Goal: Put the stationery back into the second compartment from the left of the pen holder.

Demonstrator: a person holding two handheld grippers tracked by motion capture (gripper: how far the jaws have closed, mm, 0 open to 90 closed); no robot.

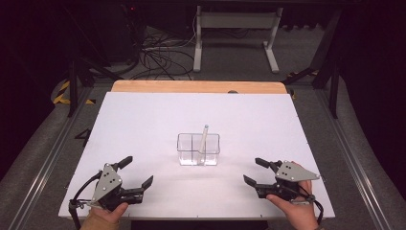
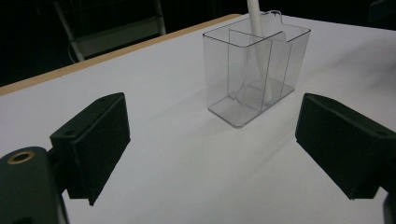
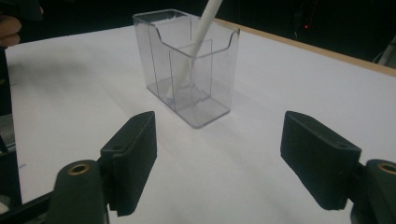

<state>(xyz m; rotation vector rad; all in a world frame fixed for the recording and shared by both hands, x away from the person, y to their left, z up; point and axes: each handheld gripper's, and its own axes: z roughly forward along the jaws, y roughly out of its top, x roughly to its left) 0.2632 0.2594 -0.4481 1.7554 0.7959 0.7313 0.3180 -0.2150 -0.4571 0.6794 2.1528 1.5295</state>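
- The box [image 1: 198, 149] is clear plastic, rectangular, with thin walls that split it into compartments; its front rim dips in a shallow notch, seen in the right gripper view [image 3: 189, 65].
- It stands upright near the middle of the white table [image 1: 143, 120], between the two grippers and a little farther out than both.
- A white stick [image 1: 203, 139] leans inside it, its foot on the floor of one compartment and its top rising above the rim, tilted; in the left gripper view it shows against the far wall [image 2: 256, 28].
- The left gripper [image 1: 138, 171] sits low at the near left of the table, jaws spread wide with nothing between them, well apart from the box.
- The right gripper [image 1: 254, 171] sits at the near right, jaws also spread wide and empty, pointing toward the box but clear of it.
- A hand [image 1: 297, 211] holds the right gripper from the near edge.
- Beyond the table's wooden far edge lie cables [image 1: 158, 57] on the floor.
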